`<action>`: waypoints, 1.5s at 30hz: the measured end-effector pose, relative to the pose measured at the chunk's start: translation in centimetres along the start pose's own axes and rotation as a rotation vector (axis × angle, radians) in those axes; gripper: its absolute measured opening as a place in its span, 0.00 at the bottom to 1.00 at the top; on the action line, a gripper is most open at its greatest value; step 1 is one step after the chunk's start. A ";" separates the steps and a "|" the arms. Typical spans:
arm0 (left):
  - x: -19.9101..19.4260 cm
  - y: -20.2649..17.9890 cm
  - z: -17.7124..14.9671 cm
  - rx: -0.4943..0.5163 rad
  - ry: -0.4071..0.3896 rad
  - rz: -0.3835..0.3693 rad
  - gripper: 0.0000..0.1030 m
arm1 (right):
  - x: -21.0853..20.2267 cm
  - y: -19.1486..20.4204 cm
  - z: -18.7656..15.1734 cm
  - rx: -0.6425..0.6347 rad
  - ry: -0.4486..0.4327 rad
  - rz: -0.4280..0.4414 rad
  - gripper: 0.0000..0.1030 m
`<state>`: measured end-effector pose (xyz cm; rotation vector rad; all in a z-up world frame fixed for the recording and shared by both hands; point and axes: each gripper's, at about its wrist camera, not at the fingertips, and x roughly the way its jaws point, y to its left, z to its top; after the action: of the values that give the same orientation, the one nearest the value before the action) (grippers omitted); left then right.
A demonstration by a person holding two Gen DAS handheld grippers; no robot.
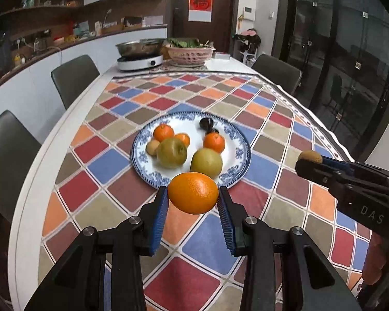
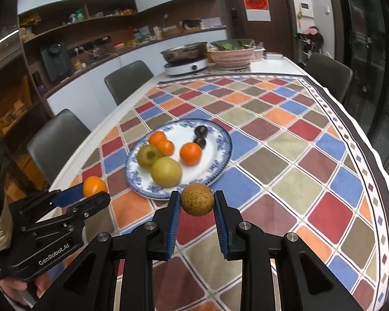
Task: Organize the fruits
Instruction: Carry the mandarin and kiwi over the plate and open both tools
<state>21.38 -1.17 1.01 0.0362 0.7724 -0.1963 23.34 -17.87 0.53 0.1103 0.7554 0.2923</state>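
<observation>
Hiding part of the plate's (image 1: 242,140) near rim, the big orange (image 1: 193,193) sits up in the air between the blue ribbed pads of the left gripper (image 1: 193,202). Its jaws squeeze the orange from both sides. Some fruit on the plate looks blurry. A small tan fruit (image 1: 152,147) peeks out at the left, half hidden by a green pear (image 1: 171,152). Two dark round fruits (image 1: 207,124) at the back are too dim to name. In the left wrist view, the right gripper (image 1: 308,164) is cut off at the picture's edge.

The counter (image 1: 64,119) is long and white. A cloth (image 1: 267,119) with red, blue, orange and tan squares covers it. Grey chairs (image 1: 74,77) stand around it. Far back sit a white cooker (image 1: 140,62) with a shiny metal pan and a pink basket (image 1: 189,54) of green leaves. Shelves and a dark door are behind.

The plate is round and white with blue flowers on the rim. Small smooth tangerines (image 1: 163,132) and a second green pear (image 1: 206,162) lie on it. The right gripper's jaws pinch a rough, speckled brown fruit (image 2: 197,199), held in the air near the plate's front edge.
</observation>
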 end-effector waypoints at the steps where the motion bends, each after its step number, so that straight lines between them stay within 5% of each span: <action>1: -0.1 0.0 0.2 0.001 -0.004 -0.003 0.37 | -0.1 0.2 0.3 -0.006 -0.004 0.007 0.26; 25: 3.2 0.8 7.3 0.128 -0.043 -0.036 0.37 | 3.8 2.0 7.6 -0.142 0.003 0.101 0.26; 45: 14.6 3.9 11.2 0.161 0.123 -0.148 0.37 | 15.3 0.8 11.8 -0.154 0.197 0.150 0.26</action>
<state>40.04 -0.90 -1.23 0.1446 0.8809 -0.3999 41.83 -12.42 -0.84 -0.0087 0.9186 0.5083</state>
